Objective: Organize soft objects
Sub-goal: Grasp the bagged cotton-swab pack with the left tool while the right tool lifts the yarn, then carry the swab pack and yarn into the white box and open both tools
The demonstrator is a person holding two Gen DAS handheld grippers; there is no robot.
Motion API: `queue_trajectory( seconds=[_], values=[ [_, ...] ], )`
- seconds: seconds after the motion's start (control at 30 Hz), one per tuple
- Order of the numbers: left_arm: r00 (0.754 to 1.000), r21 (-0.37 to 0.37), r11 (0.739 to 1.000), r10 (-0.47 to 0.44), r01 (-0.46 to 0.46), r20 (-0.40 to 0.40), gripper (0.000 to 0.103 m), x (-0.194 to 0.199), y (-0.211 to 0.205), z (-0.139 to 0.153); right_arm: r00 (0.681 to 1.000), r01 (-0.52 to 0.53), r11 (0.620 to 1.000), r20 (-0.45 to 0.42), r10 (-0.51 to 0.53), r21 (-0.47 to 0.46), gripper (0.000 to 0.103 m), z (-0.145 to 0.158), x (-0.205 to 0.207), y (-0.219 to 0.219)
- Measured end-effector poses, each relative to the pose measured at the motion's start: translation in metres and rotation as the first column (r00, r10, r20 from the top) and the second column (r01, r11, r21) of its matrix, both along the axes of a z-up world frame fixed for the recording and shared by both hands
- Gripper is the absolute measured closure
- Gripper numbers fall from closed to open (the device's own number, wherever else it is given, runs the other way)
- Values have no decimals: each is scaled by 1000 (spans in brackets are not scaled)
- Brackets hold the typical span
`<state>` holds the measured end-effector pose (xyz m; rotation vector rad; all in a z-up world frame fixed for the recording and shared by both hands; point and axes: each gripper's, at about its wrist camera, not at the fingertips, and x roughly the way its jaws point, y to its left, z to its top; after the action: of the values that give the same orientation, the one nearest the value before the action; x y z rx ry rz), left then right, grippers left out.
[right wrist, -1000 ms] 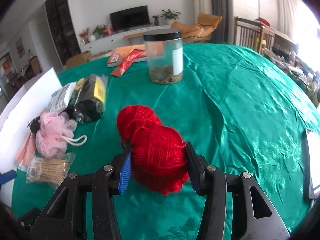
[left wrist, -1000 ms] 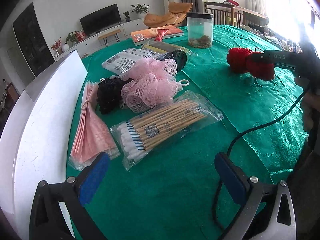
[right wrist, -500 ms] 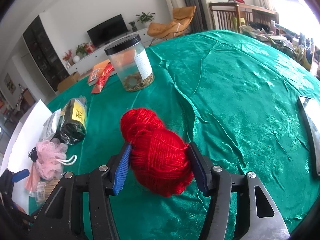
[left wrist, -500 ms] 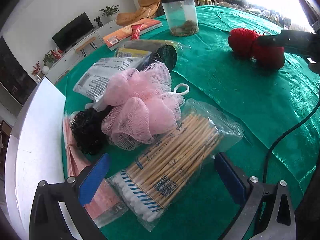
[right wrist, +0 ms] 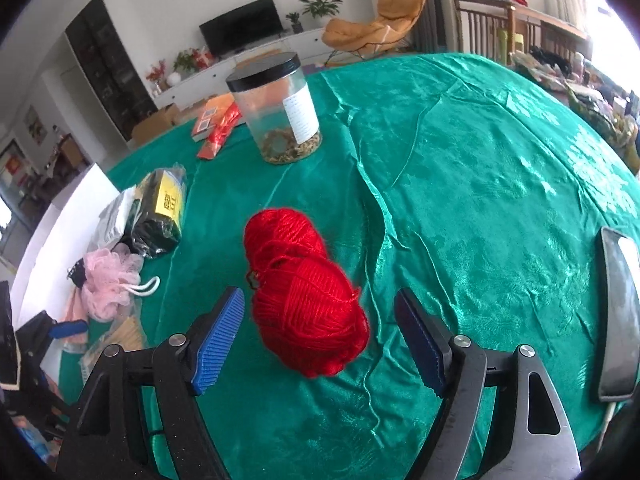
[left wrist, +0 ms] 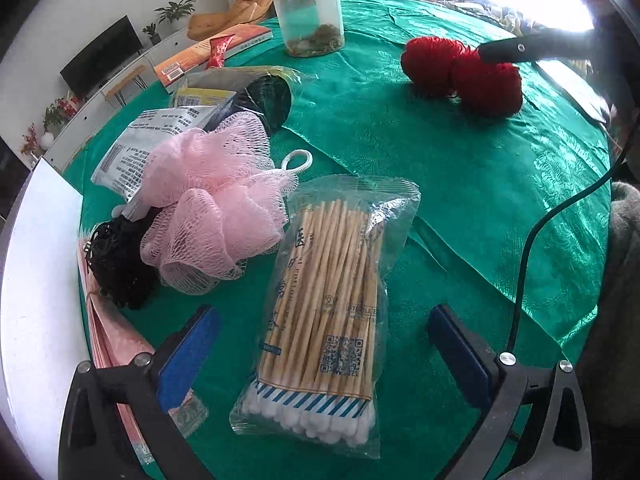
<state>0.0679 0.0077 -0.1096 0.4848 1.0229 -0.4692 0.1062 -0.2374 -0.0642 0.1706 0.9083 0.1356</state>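
Lying between the spread right gripper (right wrist: pixel 318 340), fuzzy red yarn (right wrist: pixel 308 312) looks plump.

place: home living room | far wall: black flat television (right wrist: pixel 239 31) on a low white cabinet (right wrist: pixel 224 68), potted plants (right wrist: pixel 320 4) beside it | far right: orange lounge chair (right wrist: pixel 370 28), wooden chairs (right wrist: pixel 484 20) | near: table under green cloth (right wrist: pixel 480 184) with toiletries, a book (left wrist: pixel 212 54), a jar (right wrist: pixel 276 108)
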Motion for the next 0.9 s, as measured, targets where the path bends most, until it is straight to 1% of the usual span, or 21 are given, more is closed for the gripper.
queue_trajectory(
  seconds=[0.03,0.07,0.1,0.13,0.17,0.2,0.23,0.27,0.3,0.33,0.37,0.4,0.47,0.57,0.63,0.7,0.77,0.83,0.9],
  values=[
    [1000,-12,1000,6,-6,10,1,-1,-1,3,999,-43,998,-12,43,-42,23,4,5,6],
    [1000,-20,1000,15,-15,-14,9,0,-2,3,997,-77,994,-17,76,-80,22,7,9,11],
    [999,-54,998,24,-26,-38,24,0,-1,5,994,-107,987,-23,105,-116,20,9,14,17],
    [997,-78,996,48,-52,-55,33,1,0,6,990,-138,979,-35,134,-148,19,8,21,22],
    [996,-84,993,78,-82,-50,54,0,1,8,986,-168,970,-46,162,-177,19,5,28,28],
    [994,-83,991,104,-107,-34,65,-1,2,11,980,-200,957,-59,192,-208,22,-1,35,33],
    [992,-97,987,122,-124,-32,69,-3,4,15,973,-228,943,-89,212,-243,25,-9,42,36],
    [989,-129,981,139,-143,-42,72,-6,8,18,969,-239,933,-133,209,-269,59,-18,50,35],
    [986,-172,972,153,-161,-58,73,-8,12,22,970,-225,947,-144,196,-228,63,-20,56,28],
    [983,-207,962,167,-178,-72,74,-11,16,25,977,-190,965,-137,166,-183,64,-16,61,18],
    [981,-228,954,180,-193,-77,74,-14,19,26,984,-144,975,-127,123,-171,64,-12,69,7],
    [979,-242,948,191,-204,-77,74,-17,21,27,991,-94,981,-107,77,-167,64,-6,79,-3],
    [973,-275,933,216,-231,-85,74,-22,25,29,998,-5,993,-65,-2,-116,64,5,103,-25],
    [965,-350,899,244,-262,-96,75,-28,35,41,995,97,995,-33,-99,-38,64,15,140,-51],
    [962,-403,874,257,-272,-90,75,-31,42,54,992,123,992,-24,-123,13,64,20,161,-61],
    [958,-444,850,275,-283,-84,75,-30,50,67,990,138,989,12,-138,57,64,29,176,-67],
    [949,-487,818,302,-305,-87,75,-27,63,80,985,161,985,53,-164,61,64,42,189,-71],
    [936,-529,781,341,-332,-84,75,-22,80,95,985,153,985,69,-158,75,64,55,202,-69],
    [918,-557,748,390,-361,-71,75,-20,103,110,987,115,990,99,-123,86,64,78,202,-59]
  ],
)
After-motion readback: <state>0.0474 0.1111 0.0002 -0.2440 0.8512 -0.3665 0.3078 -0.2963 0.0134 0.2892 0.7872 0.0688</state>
